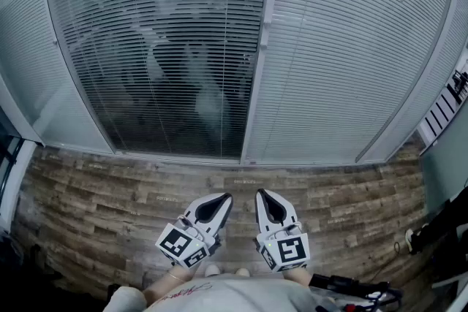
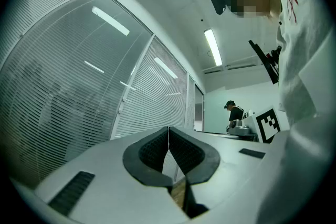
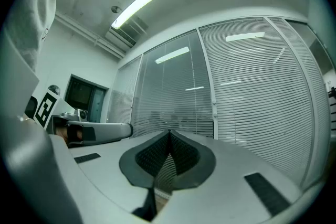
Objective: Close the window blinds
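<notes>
White slatted blinds cover the glass wall ahead. The left panel's blinds (image 1: pixel 168 47) have slats tilted so dark shapes show through. The right panel's blinds (image 1: pixel 351 47) look solid white. A white frame post (image 1: pixel 259 62) divides the two. My left gripper (image 1: pixel 224 198) and right gripper (image 1: pixel 261 194) are held side by side low in the head view, well short of the blinds, both shut with nothing between the jaws. In the left gripper view the left gripper (image 2: pixel 168 128) points at the blinds (image 2: pixel 63 97). The right gripper (image 3: pixel 169 132) faces the see-through panel (image 3: pixel 173 97) and the closed panel (image 3: pixel 257 97).
Wood-plank floor (image 1: pixel 95 208) runs from my feet to the window base. Dark equipment (image 1: pixel 439 223) stands at the right. In the left gripper view a person (image 2: pixel 235 112) stands by a counter far back. A dark doorway (image 3: pixel 84 97) shows left in the right gripper view.
</notes>
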The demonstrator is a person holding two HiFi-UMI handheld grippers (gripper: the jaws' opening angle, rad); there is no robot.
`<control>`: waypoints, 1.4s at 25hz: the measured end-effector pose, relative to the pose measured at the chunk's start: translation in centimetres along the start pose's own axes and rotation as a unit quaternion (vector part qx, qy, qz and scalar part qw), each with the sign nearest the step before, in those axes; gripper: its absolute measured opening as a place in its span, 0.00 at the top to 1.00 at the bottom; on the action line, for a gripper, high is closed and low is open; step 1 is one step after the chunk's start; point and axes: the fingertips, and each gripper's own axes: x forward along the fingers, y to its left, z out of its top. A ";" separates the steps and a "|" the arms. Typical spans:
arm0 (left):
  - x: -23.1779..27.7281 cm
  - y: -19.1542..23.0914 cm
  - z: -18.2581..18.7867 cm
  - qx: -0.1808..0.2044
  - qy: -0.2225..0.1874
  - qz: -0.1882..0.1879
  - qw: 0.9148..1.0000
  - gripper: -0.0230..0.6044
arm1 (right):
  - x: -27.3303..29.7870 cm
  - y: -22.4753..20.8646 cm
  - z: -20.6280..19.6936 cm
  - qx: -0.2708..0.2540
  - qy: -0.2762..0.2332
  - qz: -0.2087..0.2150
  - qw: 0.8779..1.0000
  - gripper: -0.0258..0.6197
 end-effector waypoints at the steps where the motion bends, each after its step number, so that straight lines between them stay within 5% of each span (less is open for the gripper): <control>1: 0.0 0.0 0.0 0.000 -0.001 0.000 1.000 0.93 | 0.0 0.1 0.0 -0.001 0.001 0.000 1.000 0.93; 17: -0.3 0.8 -0.3 -0.001 -0.002 0.006 1.000 0.93 | 0.7 0.5 -0.4 -0.007 0.003 0.000 1.000 0.93; 35: 3.9 -0.2 -1.3 0.000 -0.003 0.005 1.000 0.93 | 0.2 -3.8 -0.5 -0.006 -0.007 -0.005 1.000 0.93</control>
